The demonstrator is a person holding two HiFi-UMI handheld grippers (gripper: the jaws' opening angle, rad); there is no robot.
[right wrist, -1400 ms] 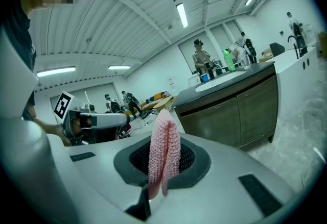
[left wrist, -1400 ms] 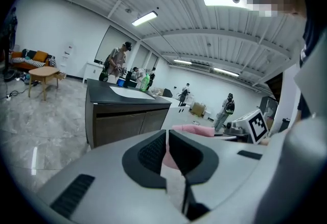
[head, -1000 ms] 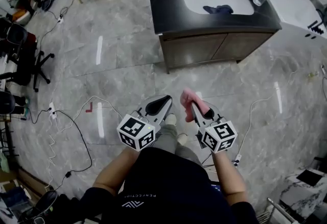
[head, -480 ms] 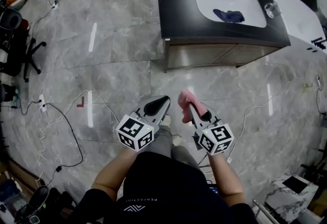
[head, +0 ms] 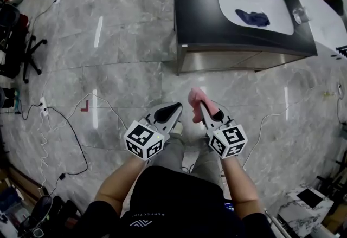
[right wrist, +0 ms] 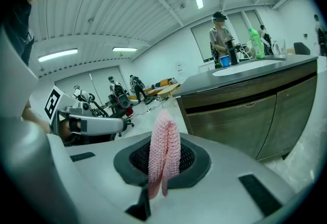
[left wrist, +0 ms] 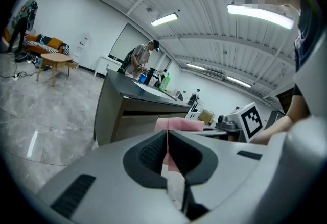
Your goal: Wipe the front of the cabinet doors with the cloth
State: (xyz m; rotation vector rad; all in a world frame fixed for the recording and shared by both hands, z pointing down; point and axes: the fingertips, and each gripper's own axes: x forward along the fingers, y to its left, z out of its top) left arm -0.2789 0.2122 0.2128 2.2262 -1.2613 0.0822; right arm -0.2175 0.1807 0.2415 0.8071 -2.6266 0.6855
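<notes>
Nearest, the left gripper [left wrist: 167,137] has its jaws pressed together with nothing between them. Just beside it, the right gripper [right wrist: 163,159] pinches the pink cloth [right wrist: 164,133]. The cloth's folded end stands up past the jaws, and the rest is hidden between them. Well beyond, across the floor [head: 124,63], stand the cabinet doors [right wrist: 245,118], untouched. From the head view they show only as a thin strip, and the right-hand one is cut off in the right gripper view.

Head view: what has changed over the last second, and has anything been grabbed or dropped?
The person seems to have stepped toward the cabinet: it has shifted right and its door fronts look more foreshortened. Nothing was taken hold of or let go. The right hand-held gripper stays shut on the pink cloth, the left hand-held gripper stays shut and empty, both short of the doors.
</notes>
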